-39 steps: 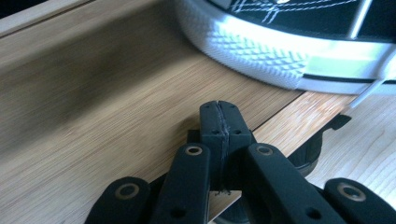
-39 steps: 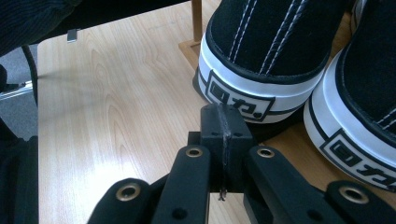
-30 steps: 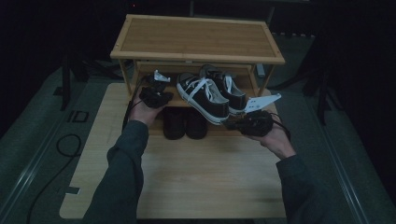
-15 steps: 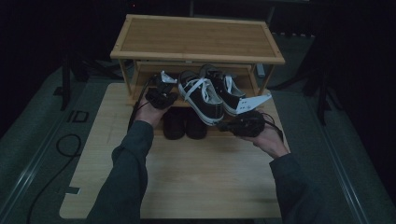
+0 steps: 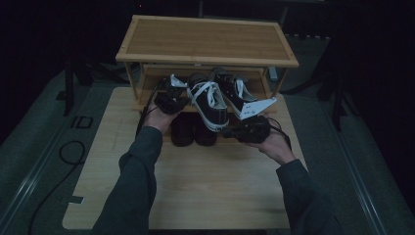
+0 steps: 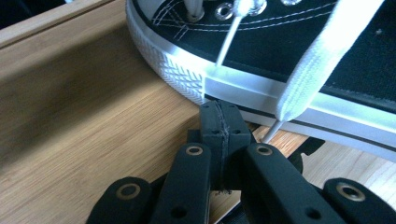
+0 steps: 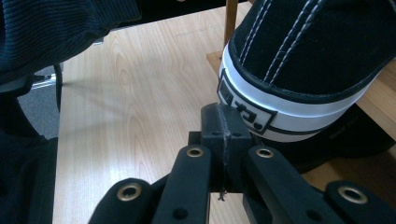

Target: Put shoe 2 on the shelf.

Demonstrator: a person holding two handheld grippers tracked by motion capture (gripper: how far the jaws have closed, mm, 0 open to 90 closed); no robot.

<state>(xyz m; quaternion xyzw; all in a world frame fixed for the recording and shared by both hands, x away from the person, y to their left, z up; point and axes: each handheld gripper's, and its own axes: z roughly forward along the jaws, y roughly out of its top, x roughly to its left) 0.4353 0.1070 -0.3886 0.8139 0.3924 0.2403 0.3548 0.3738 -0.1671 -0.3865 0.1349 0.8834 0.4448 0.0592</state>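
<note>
A person sat at a pale wooden table (image 5: 205, 191) facing a low bamboo shoe rack (image 5: 205, 41) and held a gripper in each hand. Two black canvas sneakers with white laces and white rubber soles were at the rack's lower shelf. The left sneaker (image 5: 209, 102) pointed toward the person, its heel end overhanging the shelf edge above a pair of dark slippers (image 5: 193, 129) on the table below. The right sneaker (image 5: 234, 92) lay just beside it, farther back.

The left gripper (image 5: 169, 98) sat against the toe side of the left sneaker; in the left gripper view its jaws were pressed fully together, holding nothing, tips touching the white sole (image 6: 243, 88) near a hanging lace (image 6: 310, 60). The right gripper (image 5: 247, 128) met the heel; in the right gripper view its jaws were likewise closed and empty, tips against the heel label (image 7: 245, 114).

The sneaker appeared braced between the two closed grippers, only partly seated. Nudging it square on the shelf beside its mate seemingly remained.
</note>
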